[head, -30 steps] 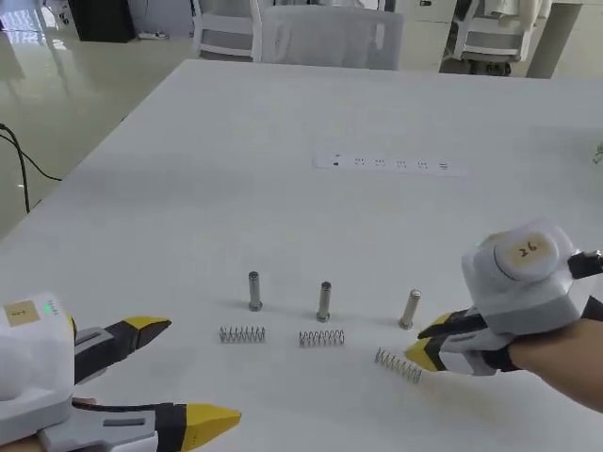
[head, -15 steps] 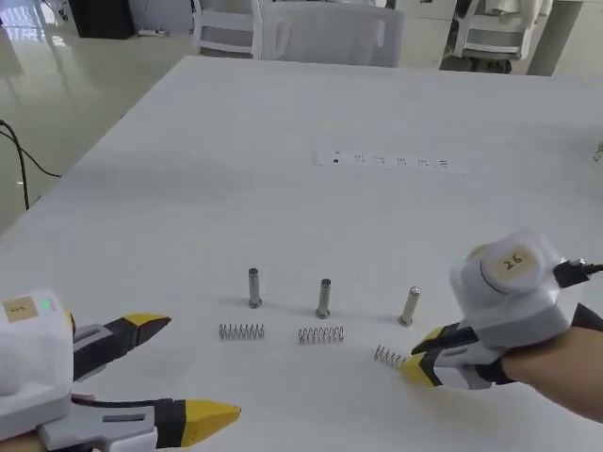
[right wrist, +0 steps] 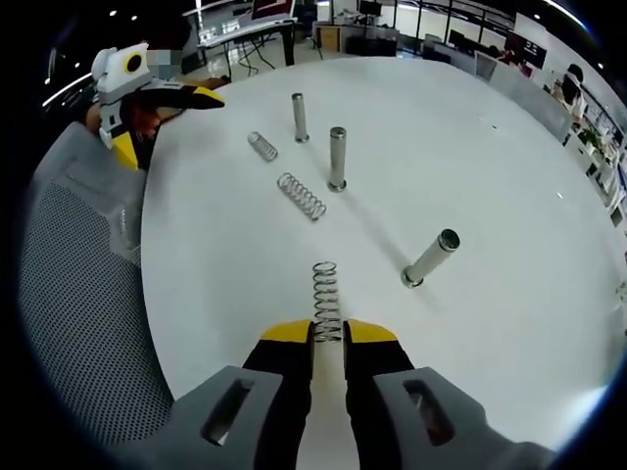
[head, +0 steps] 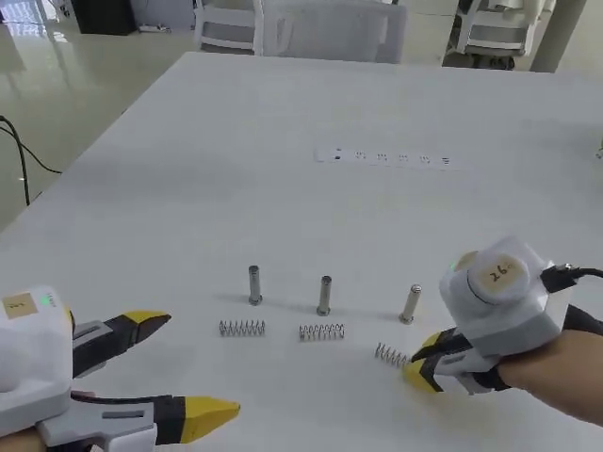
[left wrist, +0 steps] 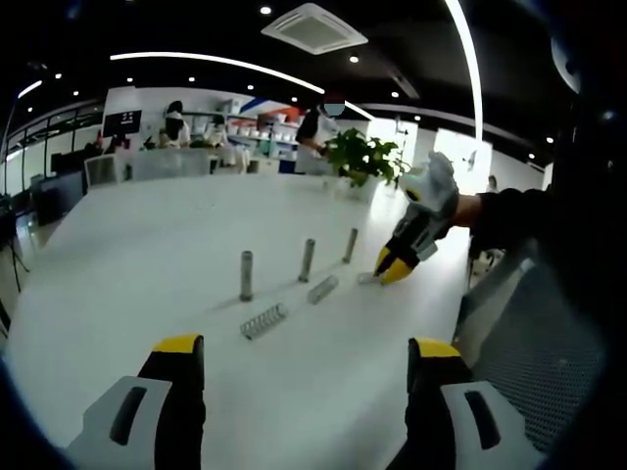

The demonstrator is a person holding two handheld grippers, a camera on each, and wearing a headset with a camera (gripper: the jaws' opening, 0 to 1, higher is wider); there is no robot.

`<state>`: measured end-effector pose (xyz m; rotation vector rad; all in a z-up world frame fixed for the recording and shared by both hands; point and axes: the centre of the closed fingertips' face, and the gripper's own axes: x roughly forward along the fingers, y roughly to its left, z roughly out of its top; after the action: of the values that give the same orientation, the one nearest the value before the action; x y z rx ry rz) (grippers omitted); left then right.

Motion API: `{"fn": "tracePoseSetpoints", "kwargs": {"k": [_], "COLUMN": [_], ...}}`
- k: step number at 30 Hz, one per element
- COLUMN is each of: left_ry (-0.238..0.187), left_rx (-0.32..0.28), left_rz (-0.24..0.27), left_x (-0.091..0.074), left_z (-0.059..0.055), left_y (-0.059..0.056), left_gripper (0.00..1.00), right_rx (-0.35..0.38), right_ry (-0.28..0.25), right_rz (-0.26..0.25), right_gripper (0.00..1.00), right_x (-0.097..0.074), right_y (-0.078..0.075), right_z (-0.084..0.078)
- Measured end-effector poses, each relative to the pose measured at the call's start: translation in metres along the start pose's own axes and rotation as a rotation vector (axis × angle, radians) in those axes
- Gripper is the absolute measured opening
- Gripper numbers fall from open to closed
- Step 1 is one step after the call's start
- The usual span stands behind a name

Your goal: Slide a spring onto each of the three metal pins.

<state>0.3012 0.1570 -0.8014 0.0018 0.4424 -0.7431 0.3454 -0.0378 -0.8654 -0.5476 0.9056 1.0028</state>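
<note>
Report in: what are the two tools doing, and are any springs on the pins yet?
Left tool open, off to the side. Right tool shut on end of right spring. All three pins bare. Nothing in the way.

Open-plan office — long white table [head: 377,104], chairs [head: 330,33], ceiling vent [left wrist: 313,27], potted plant [left wrist: 362,157]

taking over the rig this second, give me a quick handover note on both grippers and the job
Left gripper: open, holding nothing.
Right gripper: shut on the near end of the right spring, which lies on the table.
Left pin, middle pin, right pin: standing in a row, all bare.
Left spring and middle spring lie just in front of them.
Done: no spring on any pin. Left: all three.
</note>
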Motion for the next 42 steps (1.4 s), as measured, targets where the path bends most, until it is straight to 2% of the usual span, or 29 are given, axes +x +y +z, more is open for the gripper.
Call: {"fn": "tracePoseSetpoints", "kwargs": {"k": [9, 17, 21, 28, 33, 42], "left_ry": [0.004, 0.023, 0.030, 0.053, 0.080, 0.096], "left_rx": [0.008, 0.036, 0.052, 0.099, 0.140, 0.187], "left_rz": [-0.008, -0.041, -0.059, -0.104, -0.144, -0.205], "left_x": [0.000, 0.002, 0.003, 0.009, 0.014, 0.029], "left_z": [0.001, 0.003, 0.005, 0.013, 0.015, 0.023], "left_y": [-0.002, -0.009, -0.012, -0.017, -0.022, -0.030], "left_gripper": [0.81, 0.79, 0.79, 0.77, 0.76, 0.70], "right_rx": [-0.031, -0.025, -0.038, -0.053, -0.082, -0.126], "right_ry": [0.008, -0.032, -0.036, -0.049, -0.037, -0.026], "right_rz": [-0.010, 0.014, 0.021, 0.041, 0.062, 0.081], "right_gripper": [0.08, 0.08, 0.08, 0.08, 0.08, 0.08], "right_x": [-0.001, -0.009, -0.011, -0.016, -0.016, -0.017], "right_y": [-0.001, 0.006, 0.010, 0.016, 0.023, 0.029], "right_z": [0.000, 0.015, 0.021, 0.032, 0.037, 0.049]}}
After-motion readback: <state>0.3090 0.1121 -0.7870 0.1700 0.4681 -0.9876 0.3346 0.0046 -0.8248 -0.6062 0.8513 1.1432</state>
